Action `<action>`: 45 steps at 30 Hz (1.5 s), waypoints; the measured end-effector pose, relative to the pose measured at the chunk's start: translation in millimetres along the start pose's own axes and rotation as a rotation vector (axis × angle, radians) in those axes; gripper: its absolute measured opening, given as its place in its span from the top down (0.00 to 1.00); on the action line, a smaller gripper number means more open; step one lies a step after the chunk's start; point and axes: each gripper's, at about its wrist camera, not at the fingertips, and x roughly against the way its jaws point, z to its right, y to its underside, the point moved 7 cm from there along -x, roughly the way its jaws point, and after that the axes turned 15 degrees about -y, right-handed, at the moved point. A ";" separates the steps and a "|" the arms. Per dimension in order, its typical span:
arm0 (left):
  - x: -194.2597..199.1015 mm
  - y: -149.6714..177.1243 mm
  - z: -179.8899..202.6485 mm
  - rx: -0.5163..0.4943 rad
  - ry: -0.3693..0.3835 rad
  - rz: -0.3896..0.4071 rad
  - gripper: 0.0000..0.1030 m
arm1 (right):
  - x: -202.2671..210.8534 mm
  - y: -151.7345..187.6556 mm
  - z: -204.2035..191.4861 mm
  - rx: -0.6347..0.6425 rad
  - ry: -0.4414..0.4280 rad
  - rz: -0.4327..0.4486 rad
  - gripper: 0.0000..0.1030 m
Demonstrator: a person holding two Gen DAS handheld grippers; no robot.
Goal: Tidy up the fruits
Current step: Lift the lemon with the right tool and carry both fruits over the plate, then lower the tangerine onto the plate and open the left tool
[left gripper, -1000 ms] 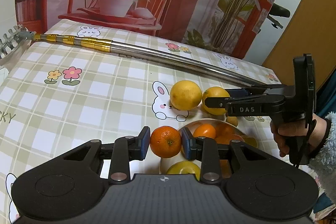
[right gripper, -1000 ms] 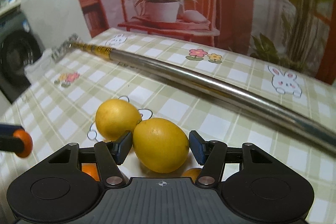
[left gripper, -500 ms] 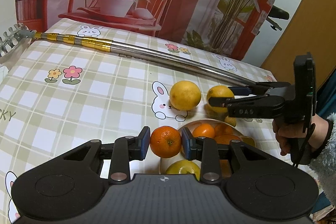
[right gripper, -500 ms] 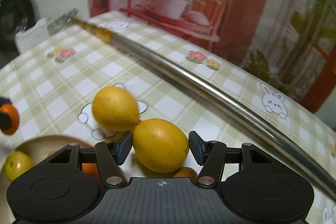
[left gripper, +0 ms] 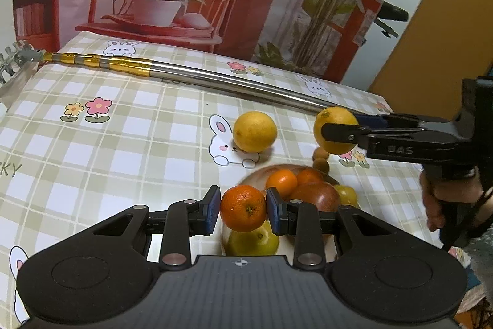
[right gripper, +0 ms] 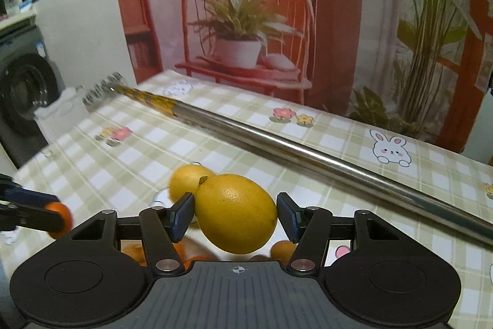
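Checked tablecloth (left gripper: pixel 129 144) surface. Left gripper (left gripper: pixel 243 210) clamps tangerine (left gripper: pixel 243 208), lower centre, above bowl (left gripper: pixel 262 173). Right gripper (right gripper: pixel 235 213) clamps lemon (right gripper: pixel 236 213), centre frame. Risk: round fruit slips, rolls off table.

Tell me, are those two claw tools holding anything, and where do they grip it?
Yes. The left gripper clamps a small orange by its two sides. The right gripper clamps a lemon at its two ends.
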 end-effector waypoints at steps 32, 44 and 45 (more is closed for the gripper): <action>-33.5 36.7 25.4 -0.149 0.036 -0.097 0.68 | 81.4 86.8 -87.2 -0.094 -0.081 -0.009 0.47; -40.2 26.8 18.5 -0.134 0.026 -0.062 0.68 | 74.6 91.7 -96.2 -0.086 -0.080 -0.047 0.47; -38.1 26.6 17.5 -0.130 0.031 -0.060 0.68 | 73.6 91.7 -97.1 -0.082 -0.081 -0.052 0.47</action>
